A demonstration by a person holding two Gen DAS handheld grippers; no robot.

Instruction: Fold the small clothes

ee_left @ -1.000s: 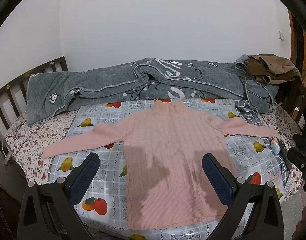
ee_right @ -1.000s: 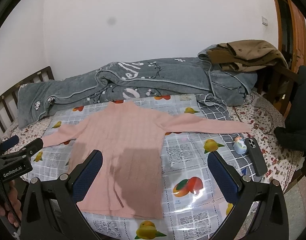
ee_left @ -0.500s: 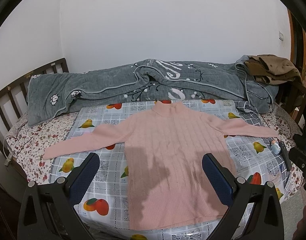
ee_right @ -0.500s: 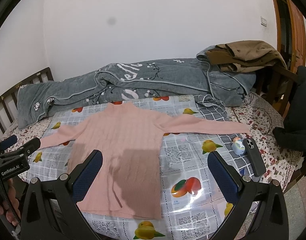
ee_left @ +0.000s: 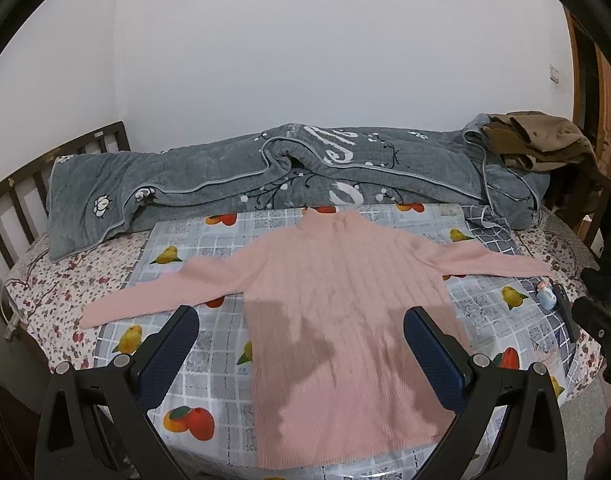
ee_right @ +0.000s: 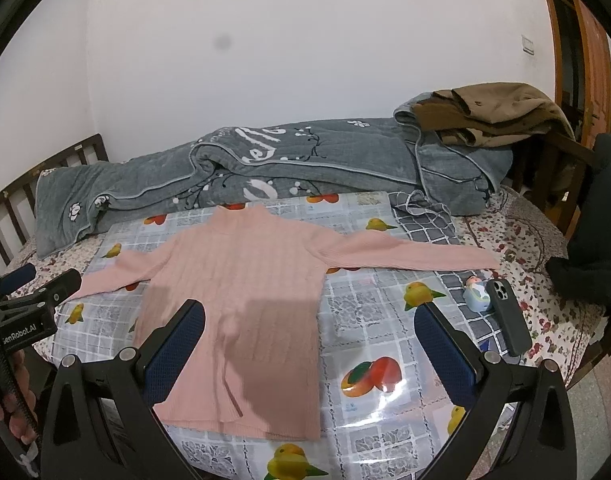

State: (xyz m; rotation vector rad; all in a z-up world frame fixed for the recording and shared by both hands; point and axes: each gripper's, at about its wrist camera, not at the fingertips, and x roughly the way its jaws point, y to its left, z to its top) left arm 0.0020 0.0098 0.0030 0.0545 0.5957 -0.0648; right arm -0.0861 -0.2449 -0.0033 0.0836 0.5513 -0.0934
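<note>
A pink ribbed sweater [ee_left: 337, 296] lies flat, front up, on a fruit-print plastic sheet [ee_left: 209, 368] on the bed, both sleeves spread out to the sides. It also shows in the right wrist view [ee_right: 249, 296]. My left gripper [ee_left: 301, 320] is open and empty, held above the sweater's lower body. My right gripper [ee_right: 309, 320] is open and empty, above the sweater's lower right part and the sheet [ee_right: 385, 320]. Neither touches the cloth.
A grey quilt [ee_left: 265, 176] lies rolled along the wall. Brown clothes [ee_right: 493, 116] are piled at the back right. A black phone [ee_right: 509, 316] and a small figurine [ee_right: 477, 292] lie by the right sleeve end. A wooden bed rail [ee_left: 9, 208] stands at left.
Both grippers have drawn back and up slightly, so the sweater sits a little farther off in both views. The sweater has not moved. Both grippers stay open.
</note>
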